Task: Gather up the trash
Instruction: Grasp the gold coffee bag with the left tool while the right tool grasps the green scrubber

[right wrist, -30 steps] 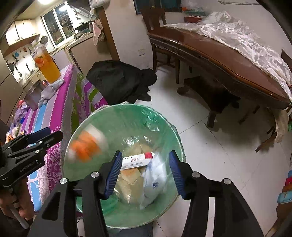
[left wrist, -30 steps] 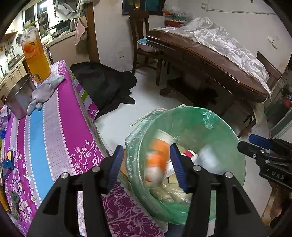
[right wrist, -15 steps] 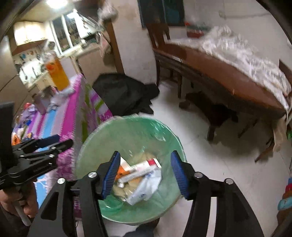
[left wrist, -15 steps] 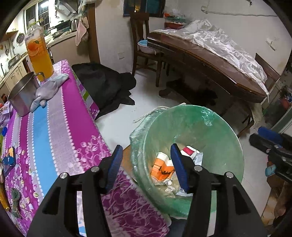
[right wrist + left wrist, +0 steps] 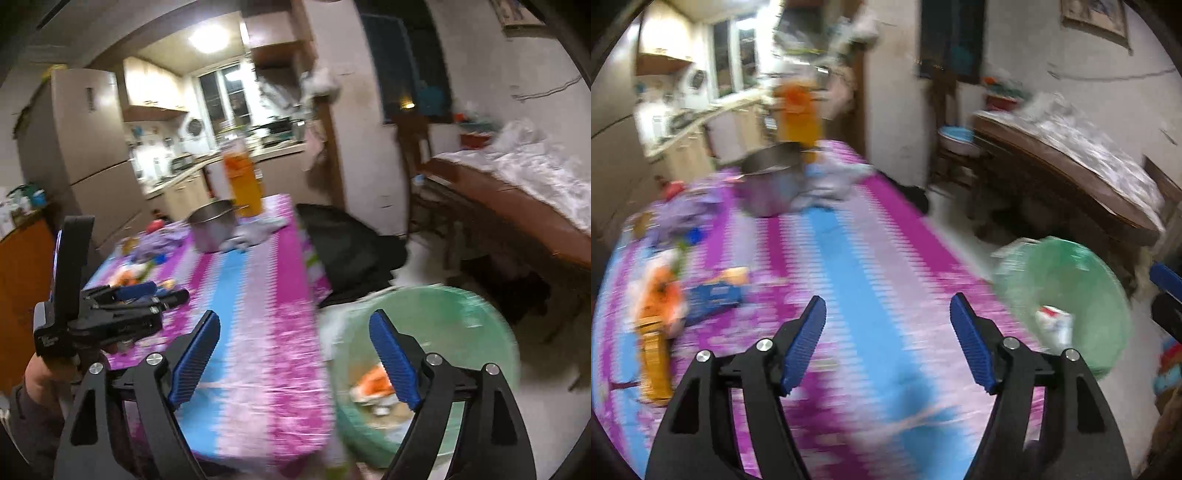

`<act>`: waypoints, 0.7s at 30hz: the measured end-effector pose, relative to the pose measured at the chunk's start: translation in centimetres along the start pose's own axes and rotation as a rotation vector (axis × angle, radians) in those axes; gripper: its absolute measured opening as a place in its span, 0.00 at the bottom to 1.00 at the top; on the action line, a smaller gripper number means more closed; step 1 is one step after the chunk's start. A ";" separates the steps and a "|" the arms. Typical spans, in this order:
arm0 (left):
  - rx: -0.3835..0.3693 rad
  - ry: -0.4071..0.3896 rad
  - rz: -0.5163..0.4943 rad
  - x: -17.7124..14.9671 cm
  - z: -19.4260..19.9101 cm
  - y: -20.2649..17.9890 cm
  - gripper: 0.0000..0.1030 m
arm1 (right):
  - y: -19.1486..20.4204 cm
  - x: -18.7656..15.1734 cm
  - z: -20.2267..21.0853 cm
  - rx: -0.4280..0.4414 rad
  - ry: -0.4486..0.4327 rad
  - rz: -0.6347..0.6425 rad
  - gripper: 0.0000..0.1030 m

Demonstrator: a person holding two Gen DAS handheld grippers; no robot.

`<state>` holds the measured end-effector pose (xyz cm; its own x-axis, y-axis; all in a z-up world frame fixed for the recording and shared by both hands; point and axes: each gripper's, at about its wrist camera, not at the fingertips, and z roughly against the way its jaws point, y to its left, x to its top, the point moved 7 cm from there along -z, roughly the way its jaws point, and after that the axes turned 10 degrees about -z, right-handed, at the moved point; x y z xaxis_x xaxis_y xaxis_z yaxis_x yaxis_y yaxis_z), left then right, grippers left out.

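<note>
Both grippers, left gripper and right gripper, have just been opening their fingers; nothing sits between them. The orange wrapper on the bench, far left, looks light and crinkly; pinch its middle.

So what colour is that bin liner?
Green, translucent plastic; the bin liner shows best in the right wrist view.

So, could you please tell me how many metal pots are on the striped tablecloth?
1: a metal pot at the far end of the tablecloth, in front of the orange drink bottle. Blur may hide others.
</note>
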<state>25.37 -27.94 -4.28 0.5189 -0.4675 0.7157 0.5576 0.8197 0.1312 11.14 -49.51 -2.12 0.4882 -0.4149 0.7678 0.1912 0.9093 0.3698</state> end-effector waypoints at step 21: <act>0.331 0.170 0.195 -13.1 -1.7 23.6 0.87 | 24.6 -13.4 -16.2 0.337 0.464 -0.010 0.82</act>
<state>32.78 -3.05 -11.72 0.7090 -0.3178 0.6295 0.2137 0.9475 0.2376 23.12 -21.06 -11.84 0.8252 -0.2961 0.4810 -0.0472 0.8125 0.5811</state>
